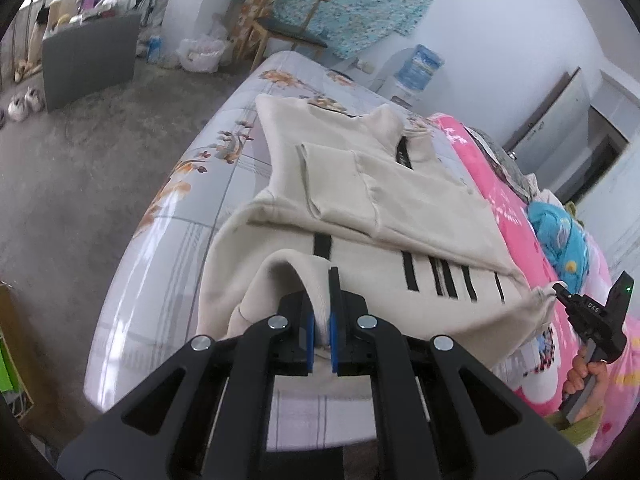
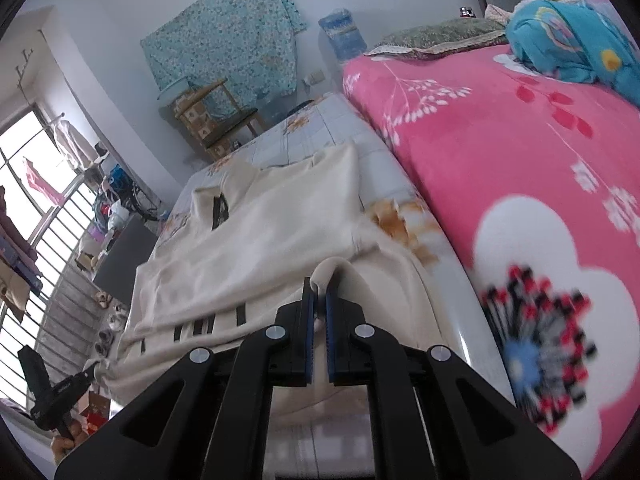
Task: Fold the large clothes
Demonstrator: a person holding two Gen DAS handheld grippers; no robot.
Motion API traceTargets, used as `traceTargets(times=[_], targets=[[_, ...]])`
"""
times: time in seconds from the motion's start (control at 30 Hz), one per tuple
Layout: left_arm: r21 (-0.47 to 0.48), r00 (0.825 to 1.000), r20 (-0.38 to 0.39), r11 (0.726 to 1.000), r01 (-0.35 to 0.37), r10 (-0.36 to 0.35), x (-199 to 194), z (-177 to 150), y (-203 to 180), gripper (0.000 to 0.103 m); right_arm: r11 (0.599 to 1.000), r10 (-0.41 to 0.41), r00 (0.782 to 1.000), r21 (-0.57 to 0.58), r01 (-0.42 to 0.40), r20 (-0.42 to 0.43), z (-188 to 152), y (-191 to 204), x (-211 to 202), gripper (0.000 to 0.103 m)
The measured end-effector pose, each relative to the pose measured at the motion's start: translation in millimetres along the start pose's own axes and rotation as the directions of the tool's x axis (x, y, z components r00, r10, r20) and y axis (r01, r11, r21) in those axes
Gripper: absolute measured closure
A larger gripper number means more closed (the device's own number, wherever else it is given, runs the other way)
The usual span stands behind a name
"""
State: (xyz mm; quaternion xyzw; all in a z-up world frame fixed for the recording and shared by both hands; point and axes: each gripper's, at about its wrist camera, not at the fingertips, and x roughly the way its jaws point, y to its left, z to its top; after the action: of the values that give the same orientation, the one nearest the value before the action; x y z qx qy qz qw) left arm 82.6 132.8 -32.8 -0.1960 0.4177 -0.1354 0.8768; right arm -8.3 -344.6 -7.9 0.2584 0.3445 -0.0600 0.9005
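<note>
Cream sweater hem is pinched in both closed grippers' fingers; uneven pulling could skew the fold on the bed

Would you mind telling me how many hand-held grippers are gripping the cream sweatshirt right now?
2. The left hand-held gripper pinches a bottom corner of the cream sweatshirt on the bed; the right hand-held gripper pinches the opposite bottom corner. Both are shut on fabric.

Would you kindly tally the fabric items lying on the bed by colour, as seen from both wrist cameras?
Cream: 1, the sweatshirt held by both tongs
Pink: 1, the floral blanket
Blue: 1, the bundled quilt
Grey-green: 1, the pillow
Total: 4
</note>
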Motion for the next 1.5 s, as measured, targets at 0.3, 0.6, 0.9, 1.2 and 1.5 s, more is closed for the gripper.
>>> traceTargets(times=[0.3,0.6,0.9,1.2,1.5], targets=[[-0.093,1.000,-0.008,0.996,0.006,-0.007,33,10,30,0.067,0.994,-0.104,0.994,-0.019,0.104,-0.022,11,-13,60,0.054],[-0.028,0.996,0.021,0.996,-0.086,0.087,-4,-18,35,0.045,0.980,-0.176,0.984,-0.094,0.175,-0.002,-14,-35,15,0.046],[0.116,0.949,0.024,0.942,-0.316,0.315,15,-41,14,0.061,0.933,-0.270,0.962,-0.259,0.250,-0.041,-31,-24,39,0.046],[0.247,0.885,0.186,0.851,-0.463,0.428,-7,-45,-22,0.096,0.914,-0.269,0.962,-0.304,0.268,0.041,-28,1,15,0.086],[0.215,0.926,0.015,0.903,-0.371,0.377,-40,-63,10,0.090,0.945,-0.213,0.976,-0.260,0.197,-0.035,-50,-19,-28,0.076]])
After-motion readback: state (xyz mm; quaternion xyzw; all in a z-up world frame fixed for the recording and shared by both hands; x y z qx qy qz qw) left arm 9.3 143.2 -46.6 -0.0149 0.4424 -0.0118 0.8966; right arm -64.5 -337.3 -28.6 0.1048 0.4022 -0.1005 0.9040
